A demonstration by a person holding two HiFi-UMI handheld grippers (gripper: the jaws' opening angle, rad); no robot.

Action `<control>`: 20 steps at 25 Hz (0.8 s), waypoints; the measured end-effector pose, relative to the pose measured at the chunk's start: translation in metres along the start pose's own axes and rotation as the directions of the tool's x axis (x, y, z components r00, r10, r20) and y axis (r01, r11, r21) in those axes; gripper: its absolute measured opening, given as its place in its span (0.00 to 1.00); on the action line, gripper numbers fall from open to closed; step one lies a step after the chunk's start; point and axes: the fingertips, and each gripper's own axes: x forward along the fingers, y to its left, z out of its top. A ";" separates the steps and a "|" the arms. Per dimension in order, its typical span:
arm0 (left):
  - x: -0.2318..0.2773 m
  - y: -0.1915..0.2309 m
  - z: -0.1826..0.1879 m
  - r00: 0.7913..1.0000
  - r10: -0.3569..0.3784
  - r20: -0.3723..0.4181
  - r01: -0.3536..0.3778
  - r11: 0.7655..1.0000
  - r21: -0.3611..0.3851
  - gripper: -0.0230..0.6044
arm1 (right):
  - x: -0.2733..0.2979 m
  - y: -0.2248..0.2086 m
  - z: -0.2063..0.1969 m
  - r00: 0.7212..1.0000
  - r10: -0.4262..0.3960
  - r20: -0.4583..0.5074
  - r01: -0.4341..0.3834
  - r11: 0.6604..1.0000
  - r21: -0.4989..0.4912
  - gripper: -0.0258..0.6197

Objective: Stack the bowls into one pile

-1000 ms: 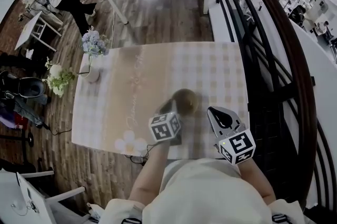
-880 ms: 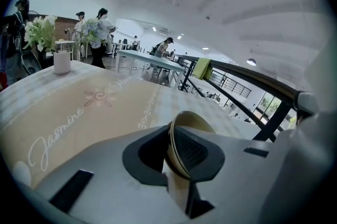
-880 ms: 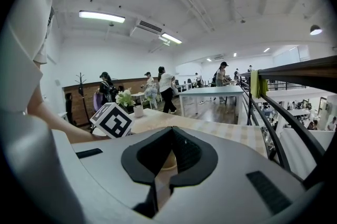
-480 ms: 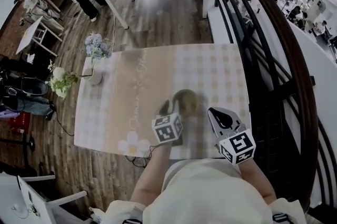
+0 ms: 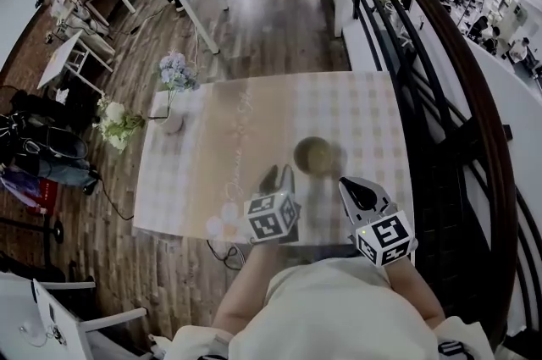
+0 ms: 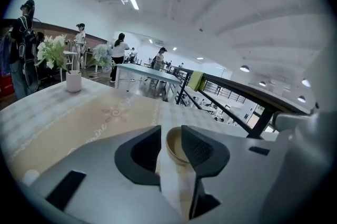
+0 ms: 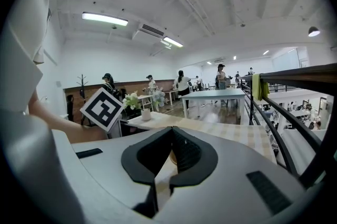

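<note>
At the left of the table [image 5: 254, 117], a vase of flowers [image 5: 174, 123] is seen well apart from the work. The left hand-held gripper [image 5: 278, 177] is held just short of the bowls [image 5: 314, 155], its jaws having just been opened wide. In the left gripper view nothing is pressed between them, and the bowls are only sighted through the gap, beyond the tips. The bowls are found as a single pile on the checked cloth, right of the table's middle; how many are nested cannot be told. The step is judged to be the release after a placing, with the task near done. It is best finished if the open jaws are lifted clear and drawn straight back, so that the rim is not brushed and the pile is not shifted. The right hand-held gripper [image 5: 351, 184] is seen closed on nothing, near the table's front edge.
</note>
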 end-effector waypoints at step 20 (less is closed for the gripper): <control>-0.145 0.020 -0.028 0.997 -0.056 0.057 0.055 0.998 0.008 0.06 | -0.045 0.108 -0.020 0.999 0.022 0.024 -0.022 1.000 -0.013 0.04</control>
